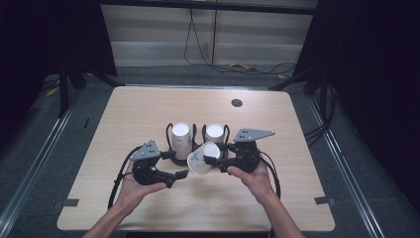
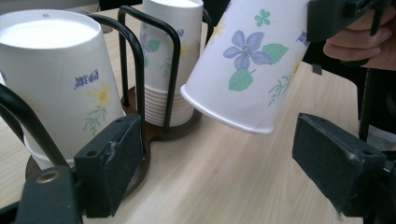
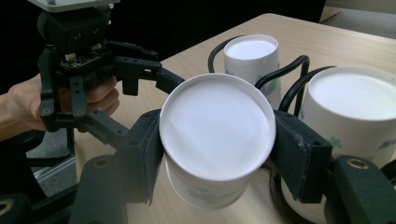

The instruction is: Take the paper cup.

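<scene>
Tabletop (image 1: 148, 109) of pale wood grain, carrying a two-bay black wire cup holder (image 1: 171, 130) near its middle. Left gripper (image 1: 181, 174), held in the person's left hand (image 1: 133, 187), low and just in front of the holder's left bay; jaws stand apart with nothing between them, seen wide in the left gripper view on either side of bare wood. Left stack of paper cups (image 1: 181, 141), upside down in the left bay, floral print, blue lettering on the side; the left gripper view shows it close behind the gripper's left-hand jaw, though contact cannot be told. Single paper cup (image 1: 203, 157), flower pattern, tilted with its closed base toward the right gripper and its open rim down and to the left, held clear of the tabletop between the two grippers. Right stack of cups (image 1: 214, 133), upside down in the right bay, nested rims visible at its foot. Right gripper (image 1: 214, 159), in the person's right hand (image 1: 250, 174), clamped on the single cup near its base; the right gripper view shows both pads (image 3: 150, 144) pressed to the cup wall. Handling note, as judgement: thin paper wall dents easily, so grip pressure should be kept light; the free gripper would best close on the wall near the rim, squarely, before the right one releases, avoiding the wire loops.
</scene>
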Demonstrator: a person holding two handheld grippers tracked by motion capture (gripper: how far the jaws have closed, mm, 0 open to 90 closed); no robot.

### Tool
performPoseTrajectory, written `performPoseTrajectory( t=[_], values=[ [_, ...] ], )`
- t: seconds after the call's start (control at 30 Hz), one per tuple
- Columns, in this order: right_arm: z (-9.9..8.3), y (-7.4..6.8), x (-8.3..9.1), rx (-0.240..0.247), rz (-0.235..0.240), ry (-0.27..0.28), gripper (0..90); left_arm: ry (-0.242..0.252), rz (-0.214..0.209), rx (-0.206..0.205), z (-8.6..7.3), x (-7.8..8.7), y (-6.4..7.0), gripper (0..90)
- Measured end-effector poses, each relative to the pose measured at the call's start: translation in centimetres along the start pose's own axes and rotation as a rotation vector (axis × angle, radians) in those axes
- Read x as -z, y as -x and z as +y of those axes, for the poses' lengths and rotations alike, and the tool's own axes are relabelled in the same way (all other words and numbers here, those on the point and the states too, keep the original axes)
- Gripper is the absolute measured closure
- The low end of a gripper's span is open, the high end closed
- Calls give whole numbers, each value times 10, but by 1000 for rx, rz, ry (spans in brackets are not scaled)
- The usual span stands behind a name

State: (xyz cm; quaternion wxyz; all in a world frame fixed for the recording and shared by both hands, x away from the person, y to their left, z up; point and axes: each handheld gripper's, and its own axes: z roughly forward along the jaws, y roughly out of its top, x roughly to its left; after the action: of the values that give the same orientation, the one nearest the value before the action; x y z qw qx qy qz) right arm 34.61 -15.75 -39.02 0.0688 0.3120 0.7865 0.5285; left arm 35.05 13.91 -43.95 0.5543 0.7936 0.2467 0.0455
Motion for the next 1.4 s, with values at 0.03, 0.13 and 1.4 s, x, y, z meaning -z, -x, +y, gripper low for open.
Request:
performPoseTrajectory(
  t=[0.03,0.13,1.4],
  values=[
    [-2,-1,1,0,-1,-2,383,1,-2,4,-1,0,1,159],
    [-9,-4,1,-4,5,8,383,-1,-11,-2,-4,-1,2,157],
    [-26,-10,-13,-62,164,40,383,-28,-102,-56,-14,-19,15,184]
  ],
)
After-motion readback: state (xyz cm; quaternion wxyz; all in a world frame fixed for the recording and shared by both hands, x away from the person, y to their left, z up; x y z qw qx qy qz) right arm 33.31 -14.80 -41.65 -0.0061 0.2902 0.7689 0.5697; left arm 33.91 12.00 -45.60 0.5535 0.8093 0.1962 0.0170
